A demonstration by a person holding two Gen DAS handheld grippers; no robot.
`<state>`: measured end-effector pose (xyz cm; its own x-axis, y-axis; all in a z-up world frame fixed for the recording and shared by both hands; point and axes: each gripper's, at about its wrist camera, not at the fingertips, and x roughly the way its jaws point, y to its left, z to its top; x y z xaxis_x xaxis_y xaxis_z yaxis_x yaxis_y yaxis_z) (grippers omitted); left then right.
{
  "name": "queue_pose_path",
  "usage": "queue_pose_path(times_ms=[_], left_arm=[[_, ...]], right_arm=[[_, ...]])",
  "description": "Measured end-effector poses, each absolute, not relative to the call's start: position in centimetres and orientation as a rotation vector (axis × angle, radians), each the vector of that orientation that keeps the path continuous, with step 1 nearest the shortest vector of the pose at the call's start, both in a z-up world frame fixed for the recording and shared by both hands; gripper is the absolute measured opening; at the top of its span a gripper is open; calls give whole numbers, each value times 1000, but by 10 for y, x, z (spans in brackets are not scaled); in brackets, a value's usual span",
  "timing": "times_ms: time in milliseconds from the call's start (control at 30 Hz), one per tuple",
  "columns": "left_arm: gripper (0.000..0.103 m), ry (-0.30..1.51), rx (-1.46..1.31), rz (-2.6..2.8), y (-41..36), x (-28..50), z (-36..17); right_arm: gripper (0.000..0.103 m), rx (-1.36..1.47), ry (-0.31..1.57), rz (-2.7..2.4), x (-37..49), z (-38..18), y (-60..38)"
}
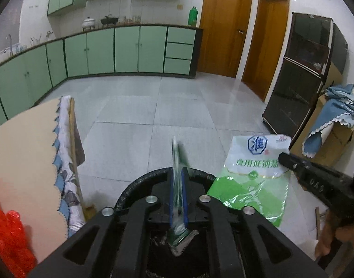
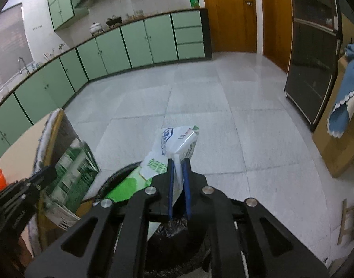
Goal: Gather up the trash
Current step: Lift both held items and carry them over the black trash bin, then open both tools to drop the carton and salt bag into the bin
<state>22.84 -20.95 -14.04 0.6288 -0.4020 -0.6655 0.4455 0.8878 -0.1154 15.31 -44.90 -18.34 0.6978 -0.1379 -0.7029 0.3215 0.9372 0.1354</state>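
Two jaws clamp crinkly flat wrappers: left gripper (image 1: 178,192) a green packet (image 1: 178,162), right gripper (image 2: 178,185) a salt bag (image 2: 174,148).

dim, even indoor light with a greenish cast; soft sheen on the floor tiles (image 1: 235,92) near the wooden doors (image 1: 225,27). heavy fisheye bending, black vignette in the corners of both views. green wrapper (image 1: 178,159) motion-blurred (print smeared); near edges soft, shadows faint.

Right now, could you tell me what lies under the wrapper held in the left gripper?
Under the green wrapper in the left gripper sits the trash bin, lined with a black bag. The gripper body covers most of the opening, so the bin's contents cannot be seen.
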Motion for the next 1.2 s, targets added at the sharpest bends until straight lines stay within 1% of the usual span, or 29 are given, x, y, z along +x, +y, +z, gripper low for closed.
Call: queue_pose_path(times_ms=[33,67,100,200,233,267,300,333,400,533,567,600,733,767,833,1000,1200], left_arm=[[16,754,61,-489,-210,229,-142],[21,762,61,-489,-213,230,-145],[22,773,59,-490,-214,232,-146],[23,778,53,-491,-215,232,-147],[23,774,54,-489,-214,231,-145],[25,769,56,-485,-215,230,-144],[28,762,57,-482,-214,230,-141],[30,756,56,-479,-212,229,-139],[37,743,56,-471,-208,226,-134],[45,701,64,-446,-194,216,-118],[50,685,73,-434,-189,213,-112],[54,668,79,-420,-183,209,-107],[58,615,83,-367,-156,193,-87],[61,597,84,-346,-146,188,-82],[64,564,87,-302,-127,178,-71],[64,510,77,-203,-75,152,-52],[65,449,88,-20,-4,114,-46]], right_arm=[[10,259,769,-262,156,-185,-448],[10,261,785,-269,158,-192,-448],[10,268,794,-269,161,-195,-450],[13,296,824,-256,168,-206,-450],[17,302,833,-253,170,-208,-451],[31,311,850,-251,171,-215,-451],[36,317,863,-251,172,-219,-452],[43,319,865,-251,172,-220,-452],[45,313,864,-250,170,-218,-451],[59,301,832,-239,164,-201,-438],[63,286,814,-232,161,-193,-431],[64,271,799,-226,158,-186,-425],[80,235,723,-202,146,-153,-398],[83,229,699,-196,142,-145,-389],[86,219,663,-183,134,-134,-378],[87,202,596,-117,118,-109,-340],[87,186,525,-21,102,-93,-284]])
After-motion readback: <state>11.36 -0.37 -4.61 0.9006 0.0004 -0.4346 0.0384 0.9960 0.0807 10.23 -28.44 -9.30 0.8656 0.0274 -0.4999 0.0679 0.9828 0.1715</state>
